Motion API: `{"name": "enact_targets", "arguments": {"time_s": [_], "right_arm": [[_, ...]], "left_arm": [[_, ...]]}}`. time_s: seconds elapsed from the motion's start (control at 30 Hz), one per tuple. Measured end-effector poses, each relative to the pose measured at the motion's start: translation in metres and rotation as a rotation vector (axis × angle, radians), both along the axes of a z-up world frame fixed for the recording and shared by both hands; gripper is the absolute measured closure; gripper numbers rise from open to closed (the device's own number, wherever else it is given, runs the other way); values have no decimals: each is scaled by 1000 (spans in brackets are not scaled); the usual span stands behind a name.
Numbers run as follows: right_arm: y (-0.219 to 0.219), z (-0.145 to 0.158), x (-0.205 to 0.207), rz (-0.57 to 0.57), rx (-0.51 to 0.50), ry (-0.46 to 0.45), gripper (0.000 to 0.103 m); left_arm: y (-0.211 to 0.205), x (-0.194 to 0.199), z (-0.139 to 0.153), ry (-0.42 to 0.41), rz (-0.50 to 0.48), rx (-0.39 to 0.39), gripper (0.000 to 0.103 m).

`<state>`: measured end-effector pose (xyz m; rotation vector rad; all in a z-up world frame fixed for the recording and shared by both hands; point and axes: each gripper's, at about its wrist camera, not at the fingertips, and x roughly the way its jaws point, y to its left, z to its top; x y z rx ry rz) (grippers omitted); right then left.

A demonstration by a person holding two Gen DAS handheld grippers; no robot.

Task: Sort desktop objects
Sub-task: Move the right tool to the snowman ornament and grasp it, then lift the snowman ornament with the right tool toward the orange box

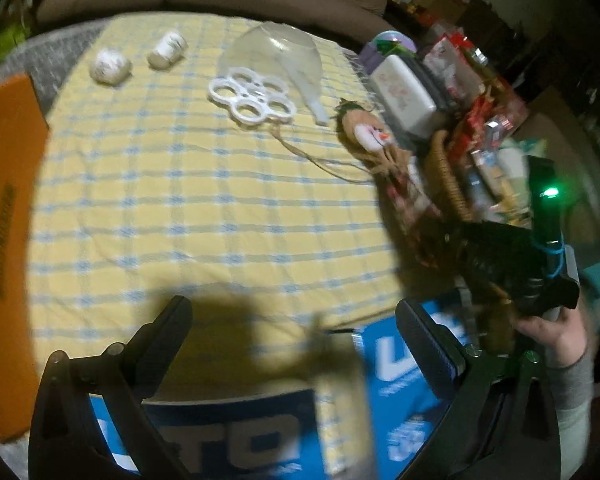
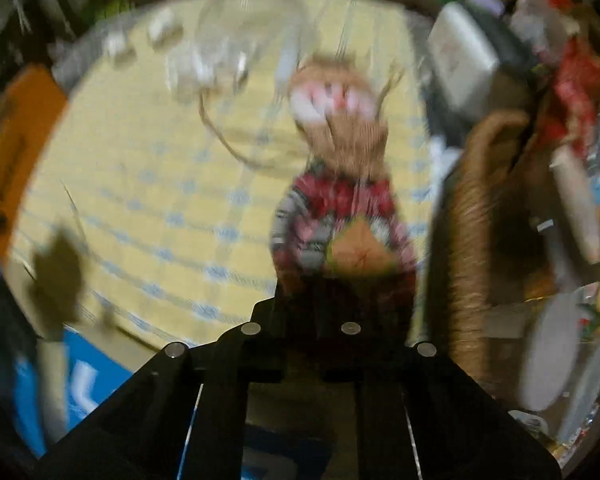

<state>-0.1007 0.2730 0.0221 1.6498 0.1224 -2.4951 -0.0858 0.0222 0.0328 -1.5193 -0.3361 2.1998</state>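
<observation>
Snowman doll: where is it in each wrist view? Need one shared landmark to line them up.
Left wrist: snowman doll lies at right of centre on the checked cloth, beside the wicker basket.
Right wrist: snowman doll fills the centre, straight ahead of the tool, blurred.
Shared landmark: white ring tray, blurred at upper left in the right wrist view.

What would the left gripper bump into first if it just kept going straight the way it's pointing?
Probably the yellow checked cloth. The left gripper is open and tilts down at a bare stretch of it, just past the blue box. A blurry object sits very near the camera, so depth is hard to judge.
</observation>
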Motion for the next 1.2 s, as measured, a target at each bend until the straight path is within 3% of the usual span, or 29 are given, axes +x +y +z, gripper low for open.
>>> {"name": "enact_targets", "arguments": {"time_s": [0.17, 0.3, 0.33, 0.47, 0.57, 0.67, 0.7, 0.73, 0.8, 0.9, 1.03, 1.2], "right_arm": [[-6, 90, 13, 43, -212, 123, 94], [-36, 157, 26, 127, -365, 181, 95], [-50, 171, 34, 150, -394, 193, 100], [-93, 208, 58, 239, -446, 211, 102], [-126, 211, 70, 264, -381, 194, 102], [-128, 203, 86, 222, -280, 187, 99], [-123, 197, 93, 199, -246, 189, 84], [-112, 188, 102, 167, -202, 192, 57], [-94, 165, 114, 108, -145, 172, 29], [-62, 114, 133, 19, -172, 85, 29], [-36, 44, 156, -73, -350, -9, 30], [-37, -3, 164, -86, -498, -57, 49]], "left_arm": [[-4, 3, 10, -72, -3, 234, 0], [-4, 12, 28, -100, -6, 400, 0], [-4, 17, 36, -91, -17, 428, 0], [-7, 45, 69, -5, -70, 482, 0], [-8, 61, 82, 64, -77, 364, 0], [-23, 72, 77, 29, -71, 311, 0], [-27, 76, 73, 20, -68, 286, 0], [-29, 80, 67, 1, -57, 251, 0], [-32, 86, 50, -54, -50, 212, 0], [-25, 97, 21, -104, -51, 176, 0], [-1, 114, -13, -136, -99, 115, 0], [25, 142, -14, 10, -197, -77, 0]]}}
